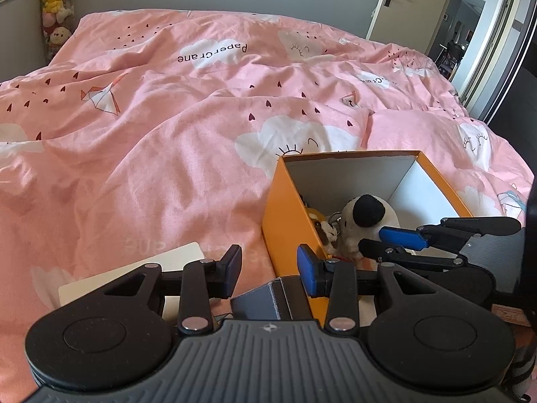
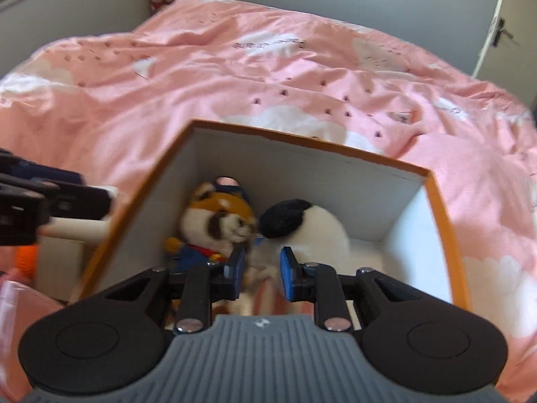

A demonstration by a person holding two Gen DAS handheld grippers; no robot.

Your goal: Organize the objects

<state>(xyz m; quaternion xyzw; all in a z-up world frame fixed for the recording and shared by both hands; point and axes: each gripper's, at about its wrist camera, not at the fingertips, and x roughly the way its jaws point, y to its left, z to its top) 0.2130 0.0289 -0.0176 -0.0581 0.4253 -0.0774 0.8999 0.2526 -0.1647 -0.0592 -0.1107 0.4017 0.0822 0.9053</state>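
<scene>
We are holding the right gripper (image 2: 258, 273) over the near end of the orange box (image 2: 446, 231), its blue pads apart with nothing clamped between them. Just ahead of the pads, two plush toys are lying on the box floor: the black-and-white plush (image 2: 312, 231) ahead and to the right, the orange-and-white plush (image 2: 218, 218) ahead and to the left, the two touching. We judge that the step in hand is stowing soft toys in the box, with the right claw just clear of what lies there.

To its left, outside the box wall, the left gripper (image 1: 269, 268) is hovering with its jaws apart and empty, above a white card (image 1: 134, 275) lying on the pink duvet (image 1: 151, 151). An orange item (image 2: 28, 257) is showing beyond it, too blurred to name.

Next, we would be lifting the right claw straight up past the rim and seeking whatever loose item is left.
</scene>
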